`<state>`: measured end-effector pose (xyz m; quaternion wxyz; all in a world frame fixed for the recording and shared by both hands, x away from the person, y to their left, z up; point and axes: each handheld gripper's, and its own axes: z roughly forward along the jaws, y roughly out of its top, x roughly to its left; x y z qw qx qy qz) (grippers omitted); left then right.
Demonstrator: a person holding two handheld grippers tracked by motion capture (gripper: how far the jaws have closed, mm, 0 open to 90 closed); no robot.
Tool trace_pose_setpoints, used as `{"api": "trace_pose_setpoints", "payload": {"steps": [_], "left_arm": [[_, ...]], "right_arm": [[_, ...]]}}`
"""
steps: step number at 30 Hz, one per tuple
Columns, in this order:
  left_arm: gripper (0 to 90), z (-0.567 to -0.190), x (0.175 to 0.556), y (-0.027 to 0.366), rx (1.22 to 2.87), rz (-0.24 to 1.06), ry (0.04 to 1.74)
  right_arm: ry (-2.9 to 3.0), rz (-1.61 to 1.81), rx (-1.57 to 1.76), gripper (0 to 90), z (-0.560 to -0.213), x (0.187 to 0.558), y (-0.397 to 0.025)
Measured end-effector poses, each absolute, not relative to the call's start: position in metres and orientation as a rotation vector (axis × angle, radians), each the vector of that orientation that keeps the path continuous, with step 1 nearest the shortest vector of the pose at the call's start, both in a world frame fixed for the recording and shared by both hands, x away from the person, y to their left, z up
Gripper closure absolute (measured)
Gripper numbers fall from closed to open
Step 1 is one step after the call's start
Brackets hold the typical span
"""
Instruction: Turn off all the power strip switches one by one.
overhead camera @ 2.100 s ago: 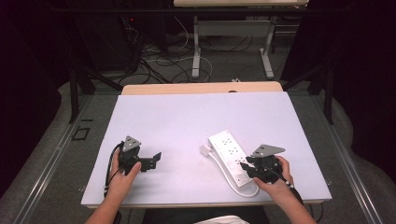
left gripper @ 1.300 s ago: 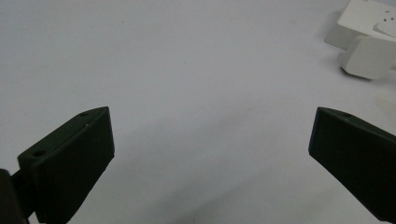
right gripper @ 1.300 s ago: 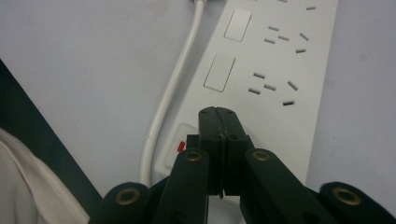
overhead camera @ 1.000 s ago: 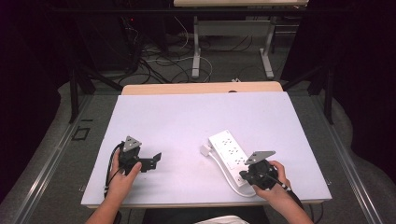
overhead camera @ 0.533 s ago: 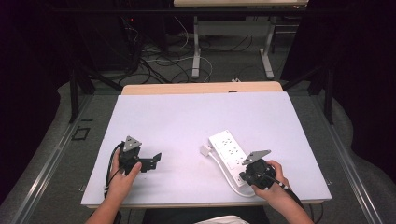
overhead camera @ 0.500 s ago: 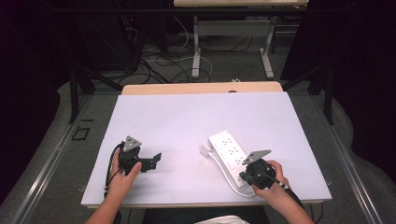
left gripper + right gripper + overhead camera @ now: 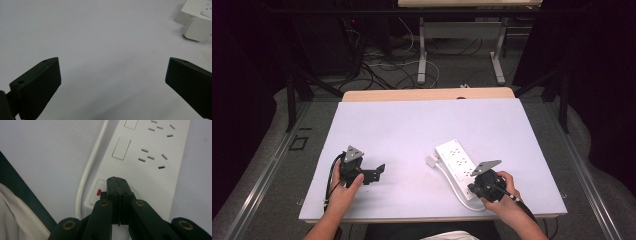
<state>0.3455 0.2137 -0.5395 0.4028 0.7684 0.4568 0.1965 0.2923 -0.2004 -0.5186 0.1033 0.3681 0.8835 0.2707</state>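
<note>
Power strip [image 7: 458,162], white, one item: lies flat on the pale table [image 7: 412,125], right of centre and toward the near edge, long axis running from far-left to near-right. Rigid plastic body, probably light to moderate in weight; smooth faces that may slide under a push. Sockets and flat rocker switches on top; small red indicator [image 7: 99,192] at the near end.

Cord [image 7: 90,167], white, round, flexible: leaves the near end and runs along the strip's left side. It ends at what looks like a plug [image 7: 197,28] lying just beside the strip's far-left end, though the view there is partial.

Right gripper [image 7: 117,185]: jaws pressed together with nothing between them, tips down on the near end of the strip beside the indicator, seemingly at a switch.

Left gripper [image 7: 373,173]: held low over bare table at near left, jaws spread wide, holding nothing, well apart from the strip.

Handling note: best hold is across the narrow width, on the long side walls; avoid lifting by the cord.
</note>
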Motion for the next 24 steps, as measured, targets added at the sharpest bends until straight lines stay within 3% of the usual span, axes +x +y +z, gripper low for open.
{"api": "trace_pose_setpoints", "payload": {"steps": [24], "left_arm": [[0.0, -0.5402, 0.3464, 0.2144, 1.937, 0.492, 1.16]], "right_arm": [[2.575, 0.881, 1.101, 90.0, -0.5192, 0.2908, -0.1999]]}}
